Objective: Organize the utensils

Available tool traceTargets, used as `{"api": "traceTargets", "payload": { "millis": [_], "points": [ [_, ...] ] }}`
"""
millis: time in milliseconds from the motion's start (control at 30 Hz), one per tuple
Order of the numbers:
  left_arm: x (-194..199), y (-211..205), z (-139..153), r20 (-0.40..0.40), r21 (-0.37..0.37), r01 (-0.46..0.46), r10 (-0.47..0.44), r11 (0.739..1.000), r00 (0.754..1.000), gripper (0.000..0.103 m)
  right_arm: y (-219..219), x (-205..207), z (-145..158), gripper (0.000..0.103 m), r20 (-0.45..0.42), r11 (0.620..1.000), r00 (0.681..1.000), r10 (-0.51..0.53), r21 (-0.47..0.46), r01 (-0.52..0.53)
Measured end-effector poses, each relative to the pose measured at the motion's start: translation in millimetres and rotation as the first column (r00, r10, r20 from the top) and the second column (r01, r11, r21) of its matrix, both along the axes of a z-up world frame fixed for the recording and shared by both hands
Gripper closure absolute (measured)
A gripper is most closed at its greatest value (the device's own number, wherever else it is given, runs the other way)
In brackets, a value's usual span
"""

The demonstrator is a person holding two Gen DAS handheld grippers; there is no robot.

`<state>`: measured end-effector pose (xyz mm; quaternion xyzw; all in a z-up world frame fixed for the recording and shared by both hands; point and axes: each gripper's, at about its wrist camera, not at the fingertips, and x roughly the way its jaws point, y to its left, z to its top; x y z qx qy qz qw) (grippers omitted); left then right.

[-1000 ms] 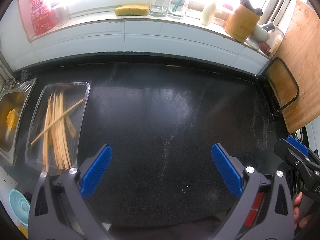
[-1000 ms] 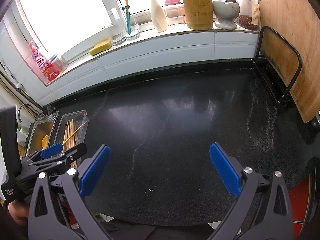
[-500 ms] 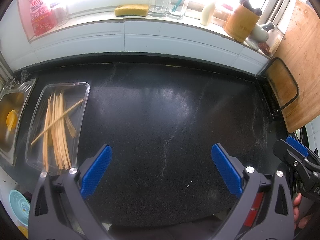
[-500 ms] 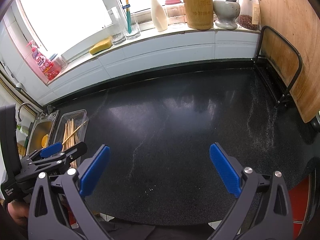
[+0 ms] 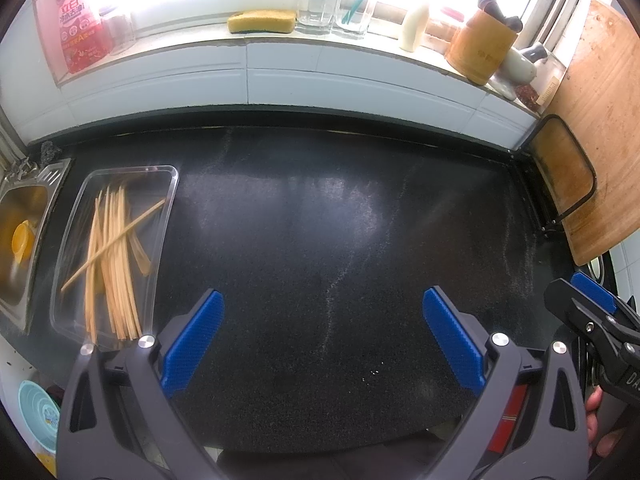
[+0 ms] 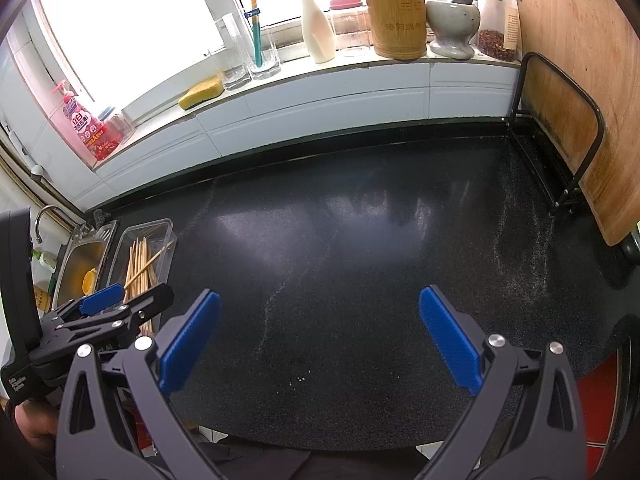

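Several wooden chopsticks [image 5: 112, 256] lie in a clear plastic tray [image 5: 162, 236] at the left of the black counter, one lying crosswise over the others. The tray [image 6: 166, 232] and chopsticks [image 6: 140, 266] also show in the right wrist view. My left gripper [image 5: 322, 336] is open and empty above the counter's front, right of the tray. My right gripper [image 6: 318, 338] is open and empty, further right. A bamboo utensil holder [image 6: 396, 20] with dark spoons stands on the windowsill.
A steel sink [image 5: 20, 248] with a yellow object lies left of the tray. A wooden cutting board [image 6: 572, 92] leans in a black rack at the right. The windowsill holds a sponge [image 5: 262, 22], glasses, a white bottle [image 6: 316, 26], a mortar and a red bottle [image 5: 78, 26].
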<state>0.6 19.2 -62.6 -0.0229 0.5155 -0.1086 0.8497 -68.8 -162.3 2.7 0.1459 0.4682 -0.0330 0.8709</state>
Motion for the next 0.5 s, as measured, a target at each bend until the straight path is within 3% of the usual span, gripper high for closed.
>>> {"api": "traceTargets", "payload": {
  "millis": [500],
  "points": [
    [3.4, 0.8, -0.5, -0.007, -0.013, 0.014, -0.014, 1.0, 1.0, 0.006, -10.0, 2.9, -1.5, 0.007, -0.002, 1.0, 1.0, 0.007, 0.001, -0.007]
  ]
}}
